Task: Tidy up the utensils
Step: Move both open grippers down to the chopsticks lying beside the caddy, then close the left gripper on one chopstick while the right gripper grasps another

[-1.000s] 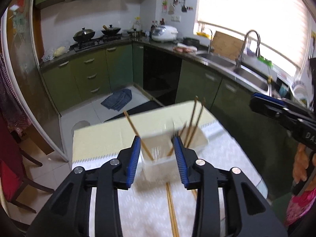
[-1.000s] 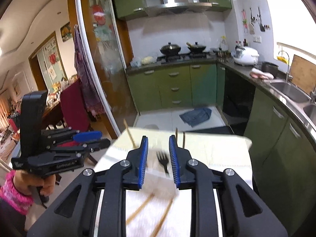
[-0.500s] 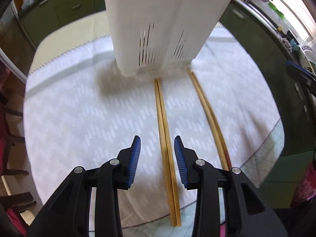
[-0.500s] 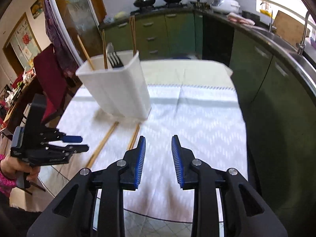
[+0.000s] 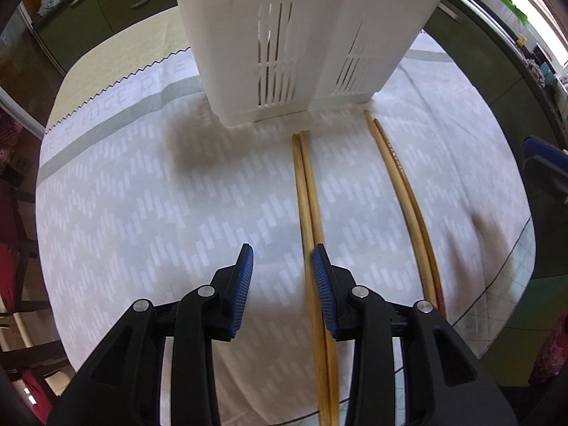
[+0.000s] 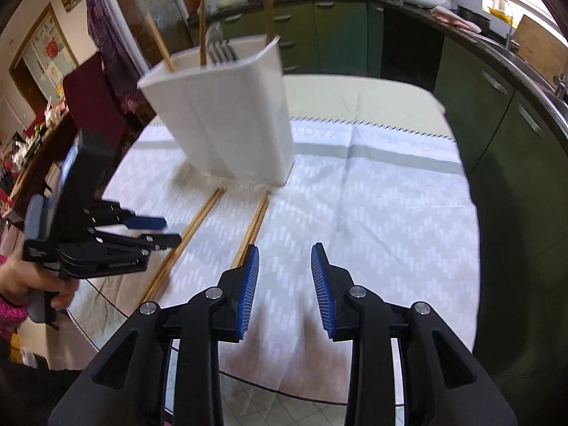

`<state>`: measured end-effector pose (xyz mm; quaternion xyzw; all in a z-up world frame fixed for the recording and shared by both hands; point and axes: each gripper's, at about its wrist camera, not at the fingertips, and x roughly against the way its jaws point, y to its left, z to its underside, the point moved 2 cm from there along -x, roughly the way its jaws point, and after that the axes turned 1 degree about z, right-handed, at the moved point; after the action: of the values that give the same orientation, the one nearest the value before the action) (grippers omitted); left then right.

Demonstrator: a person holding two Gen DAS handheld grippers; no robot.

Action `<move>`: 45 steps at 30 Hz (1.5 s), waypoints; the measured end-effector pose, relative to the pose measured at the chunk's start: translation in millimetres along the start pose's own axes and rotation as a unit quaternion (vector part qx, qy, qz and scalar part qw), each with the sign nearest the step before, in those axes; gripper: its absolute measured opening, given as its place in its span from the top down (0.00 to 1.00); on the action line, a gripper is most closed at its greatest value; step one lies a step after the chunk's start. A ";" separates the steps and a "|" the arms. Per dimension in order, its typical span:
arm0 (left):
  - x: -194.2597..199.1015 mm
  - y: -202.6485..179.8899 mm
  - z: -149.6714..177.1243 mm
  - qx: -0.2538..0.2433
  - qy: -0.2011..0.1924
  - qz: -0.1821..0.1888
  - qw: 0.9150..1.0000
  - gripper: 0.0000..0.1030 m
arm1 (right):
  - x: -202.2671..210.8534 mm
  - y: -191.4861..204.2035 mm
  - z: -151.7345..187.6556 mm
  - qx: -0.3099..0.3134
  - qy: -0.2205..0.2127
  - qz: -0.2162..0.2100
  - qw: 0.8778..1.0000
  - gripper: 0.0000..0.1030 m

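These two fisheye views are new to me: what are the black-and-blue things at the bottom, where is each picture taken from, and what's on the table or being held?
Those are hand-held tongs, one per hand; there is no robot arm. Each carries a camera looking along its own two fingers.

Left view: the left tongs hover low over one pair of chopsticks. A second pair lies to its right, both on the white tablecloth in front of a white utensil holder.

Right view: the right tongs have jaws opening over bare cloth. The holder holds chopsticks and a fork. The left tongs show at the left edge.

Neither holds anything.
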<state>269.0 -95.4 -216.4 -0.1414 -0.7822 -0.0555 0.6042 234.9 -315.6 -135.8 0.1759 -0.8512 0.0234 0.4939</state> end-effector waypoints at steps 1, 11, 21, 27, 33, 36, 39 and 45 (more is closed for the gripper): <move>-0.7 -1.0 -2.3 -0.001 0.002 -0.003 1.000 0.67 | -5.3 1.5 0.9 0.001 0.006 -0.001 1.000 0.70; -4.1 -2.4 -4.4 -0.009 0.008 -0.010 1.000 0.65 | -74.3 30.5 6.7 0.016 0.076 0.005 0.997 0.70; 1.1 9.5 3.9 -0.005 0.001 -0.013 1.000 0.65 | -92.7 32.7 -4.1 0.018 0.090 0.032 0.995 0.77; -0.1 11.1 7.8 -0.011 -0.003 -0.021 1.000 0.65 | -100.9 46.3 -10.2 0.028 0.098 0.033 0.994 0.77; -1.0 8.0 -5.6 0.008 0.013 -0.008 1.000 0.65 | -112.0 54.7 -19.6 0.022 0.113 0.018 0.993 0.79; -1.2 12.4 -12.2 0.017 0.019 0.001 1.000 0.65 | -109.7 51.0 -20.0 0.017 0.112 0.022 0.993 0.84; -0.3 12.5 -13.6 0.016 0.026 0.003 1.000 0.65 | -106.2 45.1 -14.6 0.014 0.114 0.023 0.993 0.85; 1.1 11.9 -12.6 0.009 0.036 -0.002 0.999 0.65 | -108.4 53.4 -12.2 0.032 0.122 0.034 0.991 0.84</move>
<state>283.9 -87.2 -212.9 -0.1320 -0.7605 -0.0551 0.6334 276.7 -232.9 -214.4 0.1587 -0.7890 0.0886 0.5869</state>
